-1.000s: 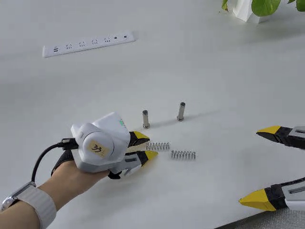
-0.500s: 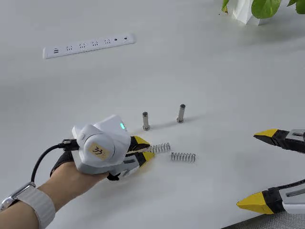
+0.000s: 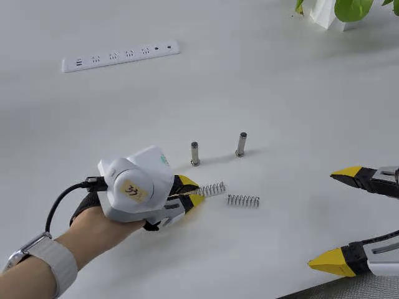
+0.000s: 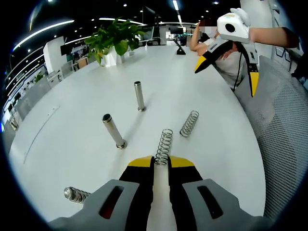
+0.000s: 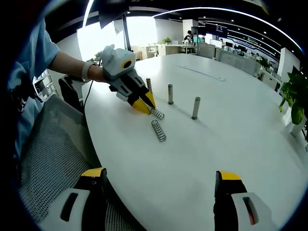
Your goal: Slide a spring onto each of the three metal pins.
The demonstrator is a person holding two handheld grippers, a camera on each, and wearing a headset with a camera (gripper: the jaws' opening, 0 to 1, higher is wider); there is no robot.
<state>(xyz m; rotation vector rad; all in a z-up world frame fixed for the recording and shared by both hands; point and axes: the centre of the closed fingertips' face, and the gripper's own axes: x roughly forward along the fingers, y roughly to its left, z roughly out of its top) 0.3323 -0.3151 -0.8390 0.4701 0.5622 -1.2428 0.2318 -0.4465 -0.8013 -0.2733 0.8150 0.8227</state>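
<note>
- The left hand-held gripper is sitting low over the white surface, and a person's hand is gripping it from behind.
- Its jaws are standing almost together and are pinching the near end of the first spring. The rest of that spring is reaching forward past the yellow tips.
- The second spring is lying flat on the surface, just beside the first spring and not touching it. It is lying apart from both hand-held grippers.
- The first bare pin and the second bare pin are standing upright side by side on the surface, just beyond the two springs. Neither of them is carrying a spring.
- In the left gripper view, a third pin is showing at the lower left, and coils appear to be wrapping its shaft.
- The right hand-held gripper is hovering at the near right edge of the surface, well apart from the springs and pins. Its jaws are standing wide apart and are holding nothing.
- A white power strip is lying at the far left of the surface.
- A potted plant is standing at the far right corner.
</note>
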